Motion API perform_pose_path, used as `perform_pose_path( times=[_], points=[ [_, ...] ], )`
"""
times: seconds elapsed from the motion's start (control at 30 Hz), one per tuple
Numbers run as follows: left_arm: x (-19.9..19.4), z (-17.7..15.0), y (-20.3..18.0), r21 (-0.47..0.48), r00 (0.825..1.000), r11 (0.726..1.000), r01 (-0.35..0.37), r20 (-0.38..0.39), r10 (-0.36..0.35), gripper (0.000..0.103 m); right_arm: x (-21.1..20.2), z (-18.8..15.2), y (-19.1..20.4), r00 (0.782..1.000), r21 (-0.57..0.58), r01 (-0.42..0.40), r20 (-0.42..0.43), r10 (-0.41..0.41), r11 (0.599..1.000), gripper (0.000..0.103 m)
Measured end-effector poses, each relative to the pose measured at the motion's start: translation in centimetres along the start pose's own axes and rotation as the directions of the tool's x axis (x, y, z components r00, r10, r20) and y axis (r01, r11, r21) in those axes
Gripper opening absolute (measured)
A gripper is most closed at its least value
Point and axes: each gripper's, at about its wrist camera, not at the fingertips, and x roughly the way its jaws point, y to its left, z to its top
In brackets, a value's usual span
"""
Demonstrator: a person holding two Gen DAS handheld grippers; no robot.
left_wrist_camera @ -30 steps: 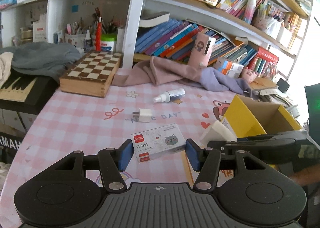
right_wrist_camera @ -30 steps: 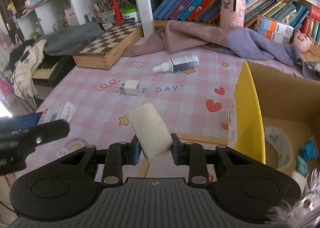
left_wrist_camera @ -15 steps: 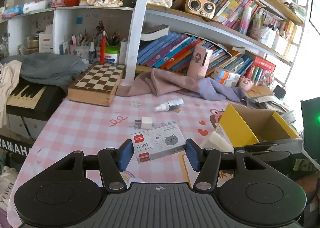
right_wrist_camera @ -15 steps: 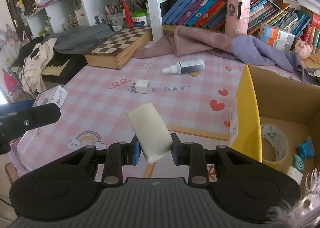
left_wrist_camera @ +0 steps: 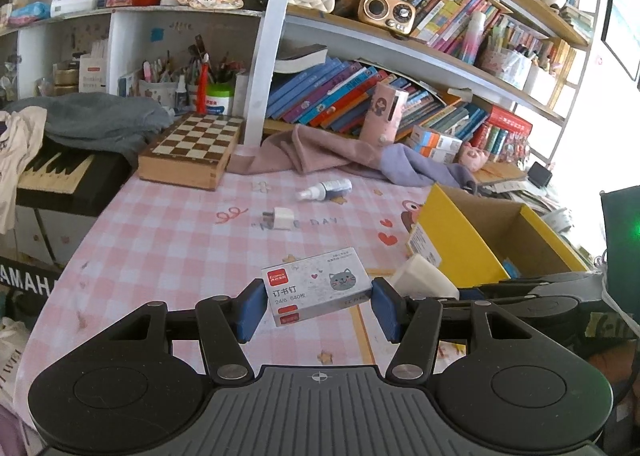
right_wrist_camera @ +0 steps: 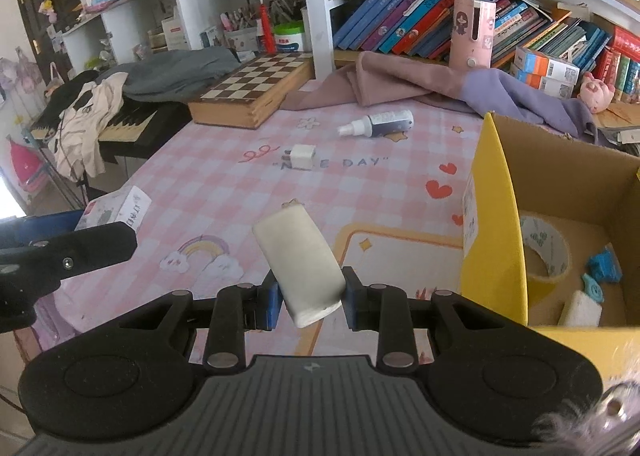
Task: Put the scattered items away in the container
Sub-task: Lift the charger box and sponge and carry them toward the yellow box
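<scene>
My left gripper (left_wrist_camera: 318,308) is shut on a grey staple box (left_wrist_camera: 316,290) with a cat drawing, held above the pink checked tablecloth (left_wrist_camera: 168,240). My right gripper (right_wrist_camera: 310,302) is shut on a white eraser block (right_wrist_camera: 300,260) that sticks up between the blue pads. The yellow cardboard box (right_wrist_camera: 494,216) stands to the right, holding a tape roll (right_wrist_camera: 546,252), blue pieces and a white block. A white plug adapter (right_wrist_camera: 303,155) and a small spray bottle (right_wrist_camera: 378,124) lie farther back on the cloth. In the left wrist view the eraser block (left_wrist_camera: 424,280) shows beside the box (left_wrist_camera: 452,244).
A wooden chessboard box (left_wrist_camera: 192,152) sits at the back left, next to a keyboard (left_wrist_camera: 52,172) under grey clothes. A pink and purple cloth (left_wrist_camera: 352,156) lies along the bookshelf (left_wrist_camera: 360,96). A pink dispenser (right_wrist_camera: 472,34) stands behind it.
Both grippers have pulled back and risen a little with their loads, so the table items look smaller and farther. The grips are unchanged.
</scene>
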Motion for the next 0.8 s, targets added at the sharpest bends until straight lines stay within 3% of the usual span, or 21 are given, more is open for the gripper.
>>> perform_pose_path(
  times=[0.3,0.57,0.8],
  points=[
    [-4.3,-3.2,-0.2,-0.001,1.0,1.0,0.011,0.006,-0.011,0.056,-3.2,-4.2,2.8,1.0,-0.009,0.007,-0.004,-0.007,1.0,0.028],
    [-6.9,-6.5,-0.7,0.007,0.999,0.999,0.039,-0.037,-0.039,0.056,-6.0,-8.8,4.8,1.0,-0.002,0.018,-0.019,-0.018,1.0,0.028],
    [-8.5,-7.5,-1.1,0.023,0.997,0.997,0.07,-0.038,-0.069,0.056,-8.1,-11.0,5.3,0.999,0.04,0.05,-0.014,-0.049,0.998,0.028]
  ],
)
